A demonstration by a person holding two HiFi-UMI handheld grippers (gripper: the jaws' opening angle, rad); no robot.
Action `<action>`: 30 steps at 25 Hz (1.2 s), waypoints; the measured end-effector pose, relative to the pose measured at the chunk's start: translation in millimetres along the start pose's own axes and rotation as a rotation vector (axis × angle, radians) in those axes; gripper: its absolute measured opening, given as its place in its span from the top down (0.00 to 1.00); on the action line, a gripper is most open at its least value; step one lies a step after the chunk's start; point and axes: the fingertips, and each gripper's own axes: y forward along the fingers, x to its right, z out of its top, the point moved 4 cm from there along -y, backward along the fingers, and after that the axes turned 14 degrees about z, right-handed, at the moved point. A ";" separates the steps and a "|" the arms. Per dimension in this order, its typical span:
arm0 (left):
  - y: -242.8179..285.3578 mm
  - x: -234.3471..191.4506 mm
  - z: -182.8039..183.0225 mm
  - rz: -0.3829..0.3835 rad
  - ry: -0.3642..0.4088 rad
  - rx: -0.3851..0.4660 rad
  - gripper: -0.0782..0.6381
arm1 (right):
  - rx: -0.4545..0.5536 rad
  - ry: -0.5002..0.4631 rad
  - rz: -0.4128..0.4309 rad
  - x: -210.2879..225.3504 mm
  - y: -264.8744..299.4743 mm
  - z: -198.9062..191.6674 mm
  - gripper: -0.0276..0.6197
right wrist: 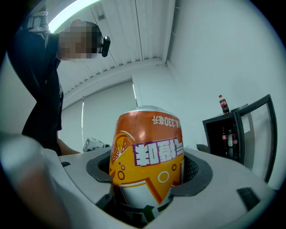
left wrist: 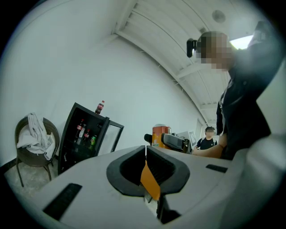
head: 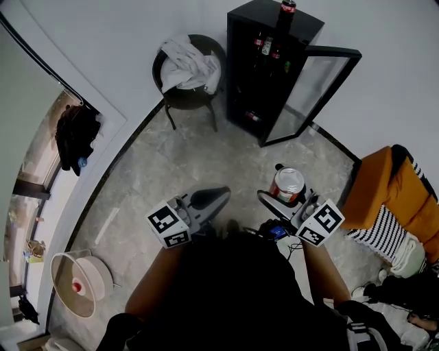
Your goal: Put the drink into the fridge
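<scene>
Step in hand, as I judge it: carrying the drink to the fridge, approach not yet begun. The right gripper (head: 289, 196) has its fingers closed on the orange soda can (head: 288, 182), gripping the can's sides, held near the body above the floor. The left gripper (head: 212, 197) has its fingers pressed together on nothing. The black mini fridge (head: 263, 77) stands at 12 o'clock, well apart from the can, and its glass door (head: 317, 88) is swung open toward 2 o'clock. To do this well, I would walk straight in on the open side, hold the can level, choose a bare shelf spot away from the bottles already inside, and set it down fully before releasing. The free left gripper can steady the door if it drifts. Likely risk: clipping the door edge or knocking a stored bottle. The head view alone gives the layout, with a chair (head: 189, 70) heaped with white cloth at 9 o'clock of the fridge and a cola bottle (head: 287, 8) on the fridge top. The right gripper view alone shows the grip, with the can (right wrist: 147, 152) seated deep between the pads and its print upside down. The left gripper view (left wrist: 146, 154) alone confirms the closed, empty fingers, and shows a seated person far behind.
</scene>
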 end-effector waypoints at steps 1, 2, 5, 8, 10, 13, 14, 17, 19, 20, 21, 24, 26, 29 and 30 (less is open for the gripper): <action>-0.3 0.4 -0.3 0.002 0.007 -0.002 0.87 | -0.003 0.001 0.001 0.5 0.0 -0.9 0.45; -1.2 0.9 -0.8 0.005 0.015 -0.004 0.87 | -0.008 -0.003 0.001 0.3 0.7 -1.5 0.45; -3.5 2.4 -2.7 0.012 0.036 -0.017 0.87 | -0.009 -0.016 0.010 -0.8 4.1 -0.6 0.45; -5.8 1.5 -2.8 0.021 0.042 -0.020 0.87 | -0.006 -0.016 0.019 0.8 8.3 -1.9 0.45; -7.6 -0.4 -1.7 0.030 0.042 -0.017 0.87 | -0.002 -0.003 0.022 2.6 10.6 -2.8 0.45; -9.7 -3.3 -1.2 0.043 0.041 -0.017 0.87 | 0.012 0.019 0.021 5.6 11.7 -3.1 0.45; -10.6 -4.0 -1.2 0.045 0.041 -0.018 0.87 | 0.016 0.023 0.022 5.9 12.2 -2.9 0.45; -12.8 -4.9 -1.2 0.050 0.039 -0.021 0.87 | 0.017 0.027 0.028 5.4 14.4 -3.2 0.45; -12.5 -4.8 -1.2 0.049 0.037 -0.023 0.87 | 0.010 0.027 0.030 5.2 14.5 -4.8 0.45; -11.6 -4.3 -0.9 0.048 0.036 -0.024 0.87 | 0.008 0.028 0.029 5.4 13.7 -5.5 0.45; -10.3 -3.5 -0.4 0.044 0.037 -0.026 0.87 | 0.007 0.029 0.028 5.7 12.6 -5.8 0.45; -7.9 -1.7 1.3 0.033 0.055 -0.039 0.87 | 0.002 0.032 0.024 7.1 9.6 -7.0 0.45; -8.0 -1.6 2.2 0.029 0.061 -0.047 0.87 | 0.003 0.034 0.019 7.5 7.7 -7.7 0.45; -7.7 -1.2 1.2 0.029 0.055 -0.054 0.87 | 0.009 0.043 0.010 8.3 2.9 -9.6 0.45; -7.4 -0.4 0.9 0.028 0.056 -0.057 0.87 | 0.010 0.045 0.007 8.2 1.3 -10.2 0.45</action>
